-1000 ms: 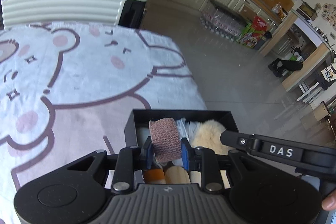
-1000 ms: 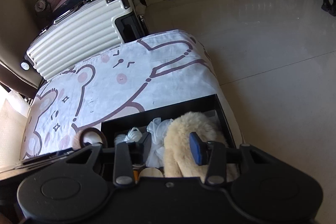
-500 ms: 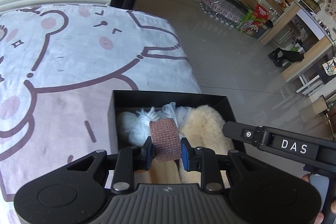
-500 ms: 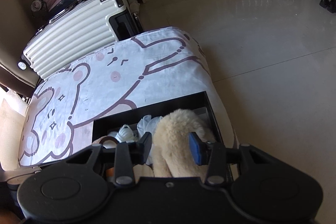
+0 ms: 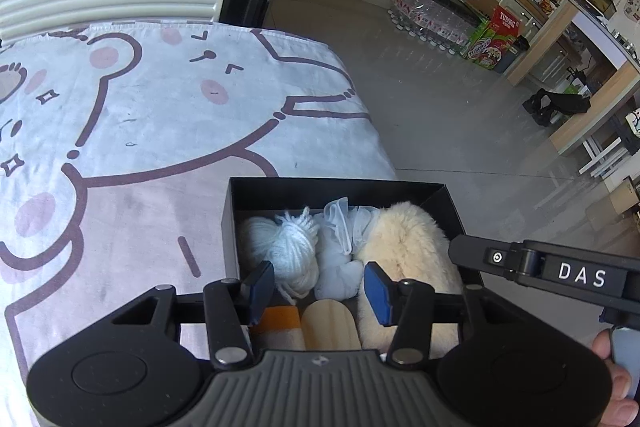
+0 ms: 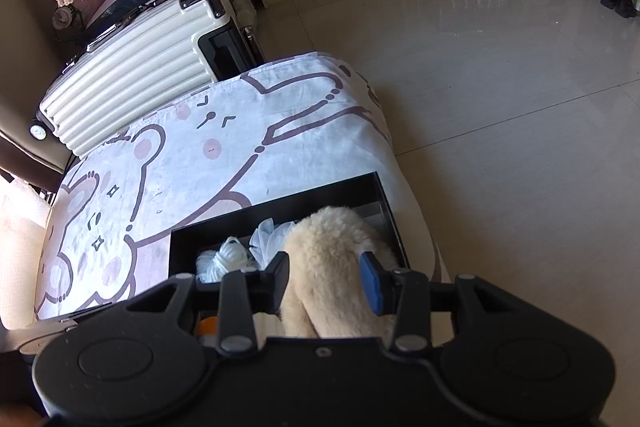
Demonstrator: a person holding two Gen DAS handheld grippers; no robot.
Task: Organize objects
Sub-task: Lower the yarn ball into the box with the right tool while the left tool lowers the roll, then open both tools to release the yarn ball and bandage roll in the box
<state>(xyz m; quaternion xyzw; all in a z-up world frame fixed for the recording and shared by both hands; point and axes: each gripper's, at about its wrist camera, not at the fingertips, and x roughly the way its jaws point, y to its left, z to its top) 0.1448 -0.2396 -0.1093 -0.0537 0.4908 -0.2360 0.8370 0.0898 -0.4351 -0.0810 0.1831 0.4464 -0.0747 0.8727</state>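
Four soft items (image 5: pixel 298 255) in black box (image 5: pixel 336 189)

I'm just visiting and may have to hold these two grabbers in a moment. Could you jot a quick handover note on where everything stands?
Left gripper: jaws opening, nothing between them, poised above the black box.
Right gripper: jaws either side of the cream fluffy item; whether they pinch it is unclear.
In the box, on the bear-print blanket: white yarn ball, white mesh puff, cream fluffy item, a wooden piece, an orange-and-beige item.
Done: these items are boxed.
Left: the blanket shows nothing else loose; settle the fluffy item and withdraw both grippers.
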